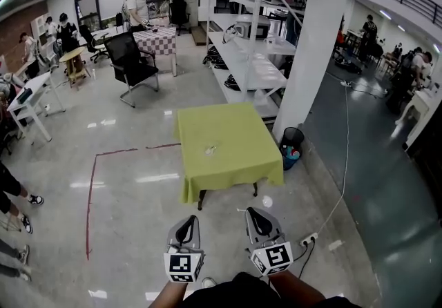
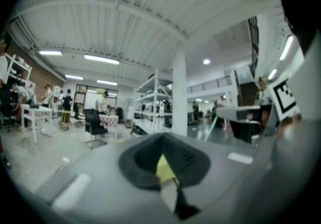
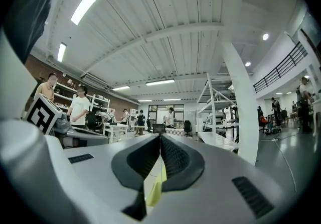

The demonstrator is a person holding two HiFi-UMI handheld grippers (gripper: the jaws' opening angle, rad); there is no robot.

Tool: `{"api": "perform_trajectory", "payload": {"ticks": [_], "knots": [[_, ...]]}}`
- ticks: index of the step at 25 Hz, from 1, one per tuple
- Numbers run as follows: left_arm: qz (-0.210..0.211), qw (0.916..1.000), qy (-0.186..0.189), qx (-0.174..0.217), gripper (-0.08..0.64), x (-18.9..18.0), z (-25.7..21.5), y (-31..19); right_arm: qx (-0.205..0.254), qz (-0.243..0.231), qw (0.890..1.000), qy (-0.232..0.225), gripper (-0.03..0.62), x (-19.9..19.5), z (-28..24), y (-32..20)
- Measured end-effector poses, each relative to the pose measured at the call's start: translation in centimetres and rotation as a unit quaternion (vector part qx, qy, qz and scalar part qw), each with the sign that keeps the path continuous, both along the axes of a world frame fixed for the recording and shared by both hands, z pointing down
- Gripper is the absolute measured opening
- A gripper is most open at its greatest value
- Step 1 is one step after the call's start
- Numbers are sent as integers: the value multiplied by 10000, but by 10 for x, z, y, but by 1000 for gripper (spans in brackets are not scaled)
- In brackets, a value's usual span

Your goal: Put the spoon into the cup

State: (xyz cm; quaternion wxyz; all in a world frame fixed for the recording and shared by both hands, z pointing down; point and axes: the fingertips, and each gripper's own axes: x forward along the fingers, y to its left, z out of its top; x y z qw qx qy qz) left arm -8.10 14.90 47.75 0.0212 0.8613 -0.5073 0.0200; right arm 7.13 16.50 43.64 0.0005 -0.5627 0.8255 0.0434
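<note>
One green-clothed table (image 1: 231, 155) on glossy floor (image 1: 131, 175) beyond left gripper (image 1: 185, 221), right gripper (image 1: 255, 214)

You work under bright, even light from ceiling tubes (image 3: 88, 3). Their glare streaks the glossy floor (image 1: 138, 224) left of the green table (image 1: 243, 155), which casts only a faint shadow. Both gripper views bend hard at their edges, and the near foreground is blurred.

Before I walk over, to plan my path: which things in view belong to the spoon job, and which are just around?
Job: yellow-green table; small pale items on it, too far to name; left gripper and right gripper, both shut, empty.
Just around: black office chair; white shelving; black bin; power strip.
</note>
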Motion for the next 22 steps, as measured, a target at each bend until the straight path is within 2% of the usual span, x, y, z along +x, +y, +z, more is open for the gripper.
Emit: {"api": "perform_trajectory", "payload": {"ticks": [9, 22], "knots": [[43, 10000, 35, 38, 7, 5, -1, -15, -60, -59, 10000, -6, 11, -4, 6, -20], [-101, 9999, 100, 81, 6, 34, -3, -82, 35, -144, 9997, -180, 11, 22, 0, -90]]}}
